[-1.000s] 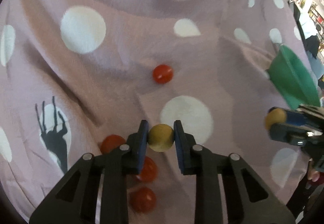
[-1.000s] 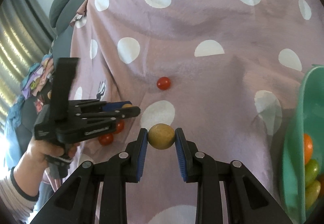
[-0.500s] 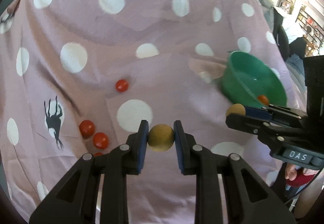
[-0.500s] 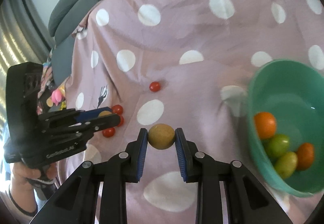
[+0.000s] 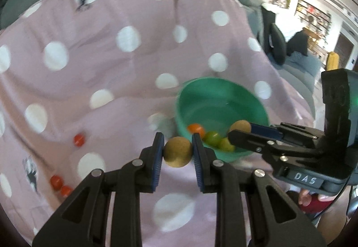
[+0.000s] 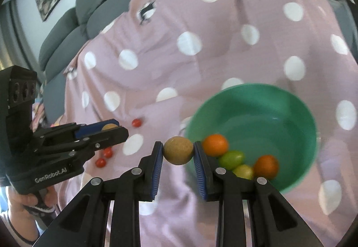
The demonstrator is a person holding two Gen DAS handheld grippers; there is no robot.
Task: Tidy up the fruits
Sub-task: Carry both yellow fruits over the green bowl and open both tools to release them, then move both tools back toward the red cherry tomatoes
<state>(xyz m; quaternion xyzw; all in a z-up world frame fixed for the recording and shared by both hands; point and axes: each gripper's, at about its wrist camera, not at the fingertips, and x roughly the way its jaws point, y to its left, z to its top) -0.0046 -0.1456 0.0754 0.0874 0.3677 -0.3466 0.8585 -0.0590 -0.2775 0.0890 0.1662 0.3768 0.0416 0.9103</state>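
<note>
Left tool (image 5: 176, 152): pinching tan cork-textured ball (image 5: 177, 152), just left of round green plastic bowl (image 5: 214, 97). Right tool (image 6: 177, 154): pinching second tan ball (image 6: 178, 150) beside bowl's left rim.

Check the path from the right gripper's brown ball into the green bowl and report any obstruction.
Nothing visible blocks it. The right gripper holds the brown ball just outside the green bowl rim; the fruits inside lie low along its near side.

Left gripper (image 5: 176, 153) and right gripper (image 6: 177, 154) jaws both clamped
</note>
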